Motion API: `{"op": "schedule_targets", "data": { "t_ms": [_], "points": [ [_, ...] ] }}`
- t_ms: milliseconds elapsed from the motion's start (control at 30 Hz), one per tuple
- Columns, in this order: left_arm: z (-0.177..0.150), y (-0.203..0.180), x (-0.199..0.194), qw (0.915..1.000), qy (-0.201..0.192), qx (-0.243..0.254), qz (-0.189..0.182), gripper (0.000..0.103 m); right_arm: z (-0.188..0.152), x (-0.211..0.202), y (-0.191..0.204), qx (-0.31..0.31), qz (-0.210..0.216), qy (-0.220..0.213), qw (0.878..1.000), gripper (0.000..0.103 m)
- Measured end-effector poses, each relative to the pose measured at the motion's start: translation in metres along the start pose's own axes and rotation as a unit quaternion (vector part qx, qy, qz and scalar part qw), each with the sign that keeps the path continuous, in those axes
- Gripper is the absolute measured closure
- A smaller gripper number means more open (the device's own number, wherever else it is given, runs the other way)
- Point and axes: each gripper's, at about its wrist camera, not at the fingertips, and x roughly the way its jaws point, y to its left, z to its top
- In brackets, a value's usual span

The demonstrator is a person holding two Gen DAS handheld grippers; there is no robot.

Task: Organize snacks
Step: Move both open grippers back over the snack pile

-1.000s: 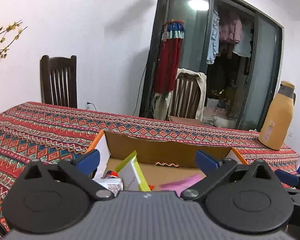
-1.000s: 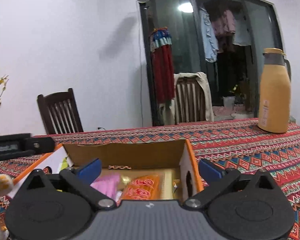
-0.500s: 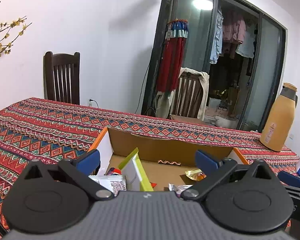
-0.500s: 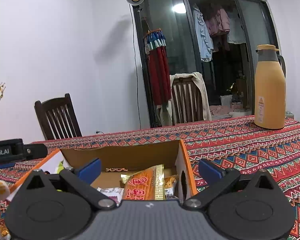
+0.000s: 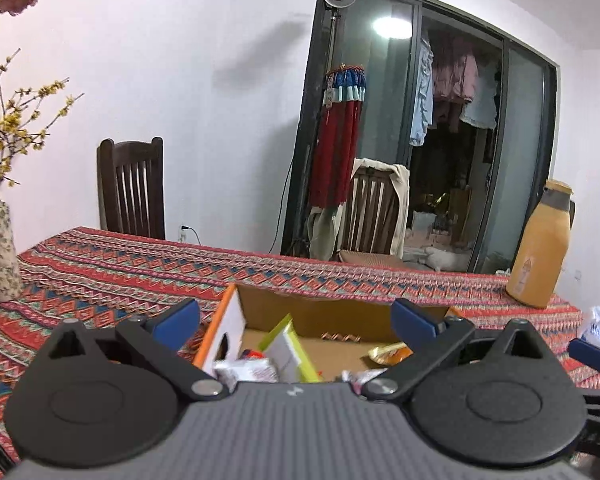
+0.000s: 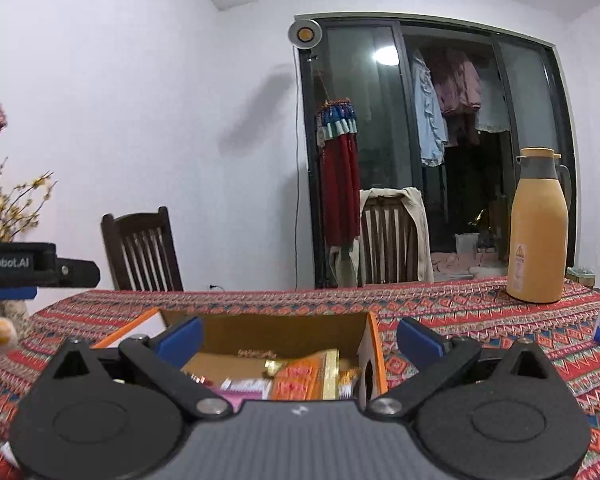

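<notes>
The left gripper (image 5: 295,316) and right gripper (image 6: 299,335) both hang with fingers spread wide, empty, above the open cardboard box (image 6: 284,328) on the patterned tablecloth (image 5: 112,268) — snack packets (image 6: 304,378) lie inside; an orange flask (image 6: 538,232) stands far right

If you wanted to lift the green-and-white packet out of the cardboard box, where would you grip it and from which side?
I would likely pinch the upper edge of the green-and-white packet from above. It stands tilted on end in the cardboard box, so that edge sticks up free, while the box walls and neighbouring snacks block its sides. The open left gripper looks nearest.
</notes>
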Motion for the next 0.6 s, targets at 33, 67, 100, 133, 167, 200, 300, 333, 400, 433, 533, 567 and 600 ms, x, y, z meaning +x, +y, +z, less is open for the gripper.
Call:
{"op": "schedule_targets", "data": {
  "t_ms": [33,67,100,133,167,200,300,333,400,433,533,567,600],
  "points": [
    [-0.003,0.003,-0.004,1.0000,0.003,0.005,0.001,0.000,-0.004,-0.006,0.000,0.000,0.002,0.006,1.000,0.000],
    [-0.007,0.005,-0.008,0.9999,0.006,0.010,0.003,0.000,-0.008,-0.012,0.000,0.000,0.002,0.013,1.000,0.000],
    [-0.012,0.009,-0.012,0.9998,0.010,0.015,0.006,0.000,-0.012,-0.015,0.001,-0.001,0.001,0.019,1.000,0.000],
    [-0.018,0.013,-0.015,0.9997,0.014,0.019,0.010,0.000,-0.017,-0.021,0.000,-0.002,-0.001,0.028,1.000,0.000],
    [-0.025,0.017,-0.019,0.9994,0.019,0.023,0.017,0.000,-0.022,-0.026,-0.001,-0.003,-0.002,0.036,0.999,0.000],
    [-0.030,0.021,-0.021,0.9991,0.023,0.026,0.023,0.000,-0.026,-0.031,-0.001,-0.004,-0.004,0.043,0.999,0.000],
    [-0.051,0.035,-0.029,0.9977,0.040,0.035,0.042,0.000,-0.041,-0.044,-0.005,0.000,-0.011,0.068,0.998,0.000],
    [-0.058,0.039,-0.031,0.9972,0.045,0.037,0.048,0.000,-0.045,-0.048,-0.006,0.004,-0.012,0.078,0.997,0.000],
    [-0.069,0.048,-0.037,0.9964,0.055,0.037,0.054,0.000,-0.057,-0.054,-0.007,0.008,-0.013,0.098,0.995,0.000],
    [-0.074,0.052,-0.040,0.9961,0.059,0.034,0.055,0.000,-0.063,-0.056,-0.008,0.007,-0.014,0.107,0.994,0.000],
    [-0.085,0.058,-0.045,0.9960,0.071,0.022,0.049,0.000,-0.073,-0.056,-0.010,0.011,-0.023,0.127,0.992,0.000],
    [-0.087,0.058,-0.044,0.9960,0.074,0.020,0.048,0.000,-0.075,-0.057,-0.012,0.013,-0.027,0.129,0.991,0.000],
    [-0.090,0.058,-0.043,0.9959,0.075,0.019,0.046,0.000,-0.075,-0.057,-0.013,0.017,-0.031,0.129,0.991,0.000]
  ]
}}
